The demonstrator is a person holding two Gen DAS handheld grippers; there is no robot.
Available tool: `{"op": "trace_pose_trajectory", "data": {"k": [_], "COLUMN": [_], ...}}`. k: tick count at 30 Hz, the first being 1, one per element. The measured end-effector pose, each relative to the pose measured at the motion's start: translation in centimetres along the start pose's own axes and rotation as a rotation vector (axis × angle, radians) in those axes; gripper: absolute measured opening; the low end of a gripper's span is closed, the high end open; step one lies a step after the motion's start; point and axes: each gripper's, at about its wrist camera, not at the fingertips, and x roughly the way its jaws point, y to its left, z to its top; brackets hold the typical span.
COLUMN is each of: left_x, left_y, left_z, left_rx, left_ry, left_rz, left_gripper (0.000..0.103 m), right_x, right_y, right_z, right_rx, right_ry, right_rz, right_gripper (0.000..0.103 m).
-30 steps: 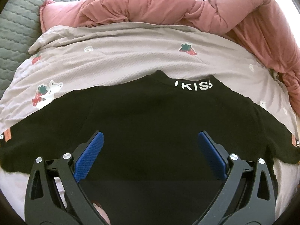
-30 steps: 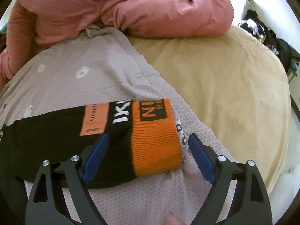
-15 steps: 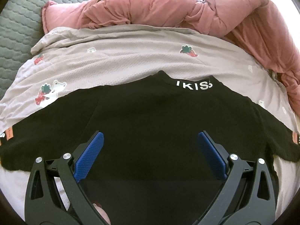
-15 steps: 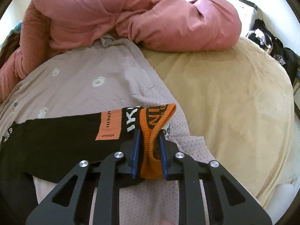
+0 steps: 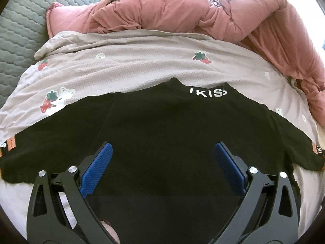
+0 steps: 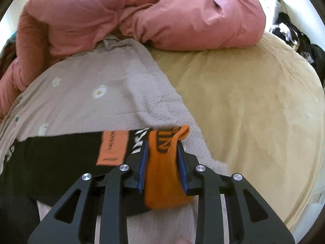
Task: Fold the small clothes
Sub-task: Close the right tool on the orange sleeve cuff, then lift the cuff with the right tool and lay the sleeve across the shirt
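Pink duvet (image 5: pixel 182 14) lies bunched behind the grey sheet (image 5: pixel 142 61) where the black top (image 5: pixel 162 126) lies flat. The left gripper (image 5: pixel 162 160) hangs wide over its middle. The right gripper (image 6: pixel 162 162), jaws easing apart, pinches the orange cuff (image 6: pixel 162 162) beside the tan blanket (image 6: pixel 254 111)

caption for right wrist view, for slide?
Right gripper pinches the orange cuff of a black top on a grey sheet, jaws easing slightly open.

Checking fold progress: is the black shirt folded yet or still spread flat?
Spread. The shirt lies flat on the sheet, both sleeves out sideways. Only the orange cuff is bunched between the right gripper fingers.
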Motion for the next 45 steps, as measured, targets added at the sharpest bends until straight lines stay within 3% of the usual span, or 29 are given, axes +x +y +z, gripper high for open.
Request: {"op": "trace_pose_trajectory", "data": {"k": [1,2,5,12,21,28,45], "left_x": [-0.1,-0.1,-0.2,-0.6,-1.6,-2.1,-2.9], "left_y": [0.0,0.0,-0.1,-0.1,0.4,1.1,2.3], "left_z": [-0.1,-0.2,-0.3,-0.5,-0.3,-0.2,0.0], "left_rx": [0.002,0.004,0.007,0.01,-0.014,-0.024,-0.011], "left_ry": [-0.002,-0.003,-0.005,-0.008,-0.027,-0.028,-0.026], "left_rz": [0.0,0.001,-0.002,-0.013,-0.032,-0.032,-0.04], "left_gripper": [0.094,0.094,0.094,0.094,0.094,0.094,0.094], "right_x": [0.5,0.8,0.2,-5.5,-10.4,-13.4,-16.8], "right_y": [-0.3,-0.4,-0.4,2.1,6.0,11.8,28.6], "right_z": [0.2,0.4,0.6,0.3,0.3,-0.4,-3.1], "right_rx": [0.002,-0.009,-0.025,-0.128,-0.17,-0.254,-0.421], "right_ry": [0.008,0.015,0.004,-0.134,-0.208,-0.251,-0.198], "right_rz": [-0.011,-0.037,-0.028,-0.039,0.089,0.176,0.475], "right_gripper": [0.018,0.006,0.005,0.005,0.004,0.004,0.004]}}
